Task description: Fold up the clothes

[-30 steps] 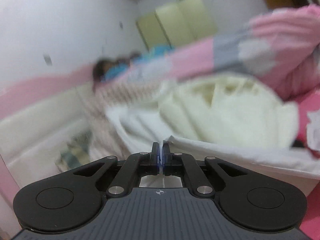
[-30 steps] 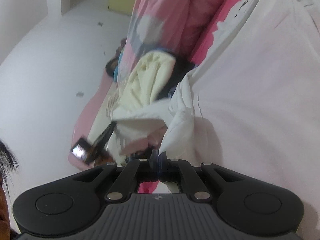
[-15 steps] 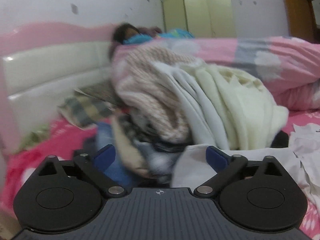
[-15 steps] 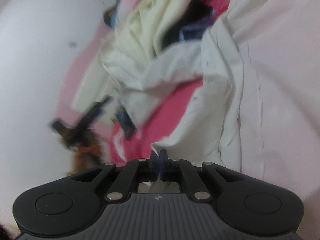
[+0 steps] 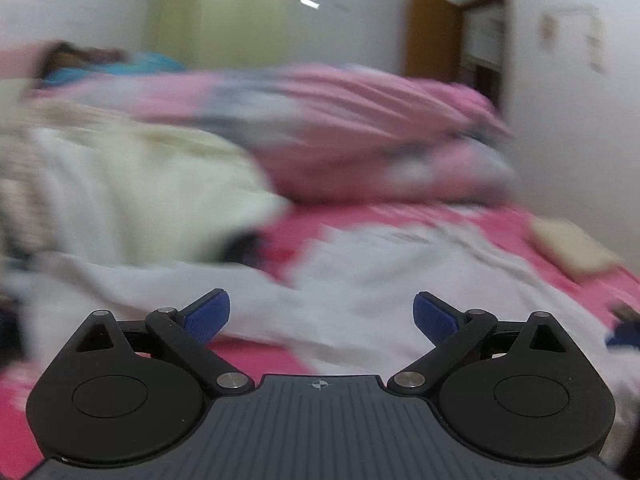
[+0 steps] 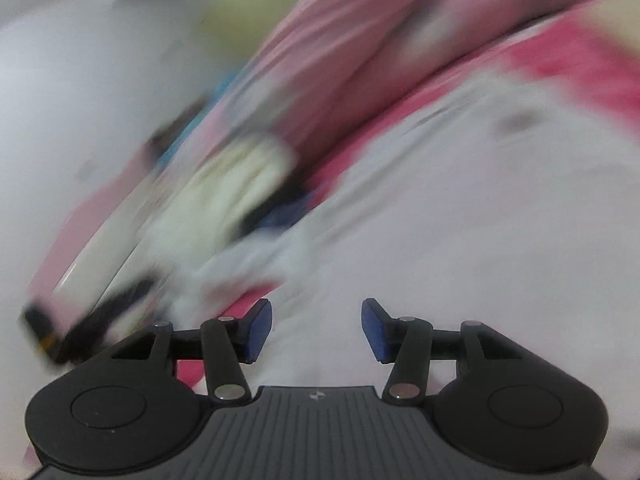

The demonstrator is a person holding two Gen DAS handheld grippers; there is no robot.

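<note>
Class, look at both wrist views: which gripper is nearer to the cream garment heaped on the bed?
Probably left, though blur hampers judgement. The left gripper, open, faces the cream garment just beyond the white garment. The right gripper, open, hangs over the white garment, the cream one farther off.

A white garment (image 5: 380,276) is lying spread and rumpled across the pink bed sheet, its folds reaching toward the left under a heap of other clothes. In that heap a cream-coloured piece (image 5: 152,196) is sitting bunched on top, just beside the white one. Both are showing blurred; the white cloth (image 6: 460,208) is filling much of the right wrist view.
</note>
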